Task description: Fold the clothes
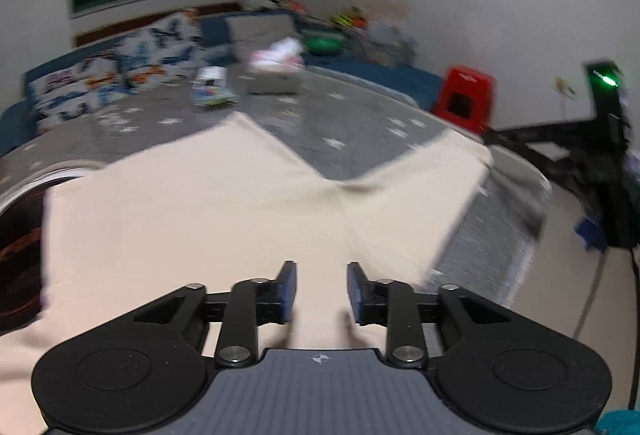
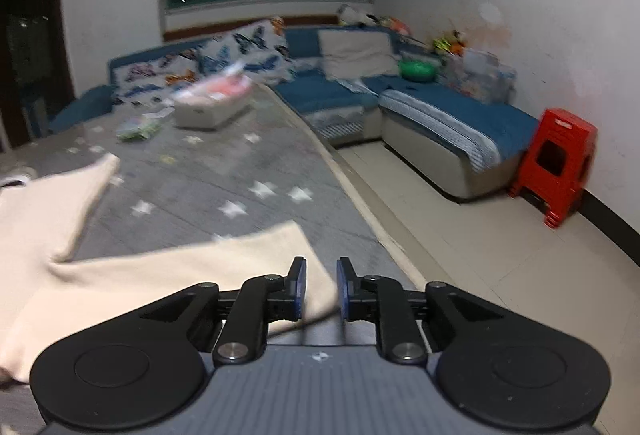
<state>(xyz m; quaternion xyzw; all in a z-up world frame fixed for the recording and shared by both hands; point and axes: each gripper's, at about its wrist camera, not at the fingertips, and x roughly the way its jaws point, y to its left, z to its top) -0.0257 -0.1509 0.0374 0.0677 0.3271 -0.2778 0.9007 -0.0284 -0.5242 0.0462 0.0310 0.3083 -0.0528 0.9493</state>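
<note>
Both jaws parted and empty: my left gripper (image 1: 322, 291) over the cream garment (image 1: 192, 219) at lower centre, my right gripper (image 2: 322, 289) at its corner; I'd pinch edges squarely, folding toward the star-patterned grey mat (image 2: 208, 171), mat border right, box (image 2: 208, 113) far.

Grey star-print bed (image 2: 240, 171): cream garment (image 1: 200, 215) spread flat; white box (image 2: 208, 113), blurred packets, perhaps (image 2: 138, 129), further back.
</note>
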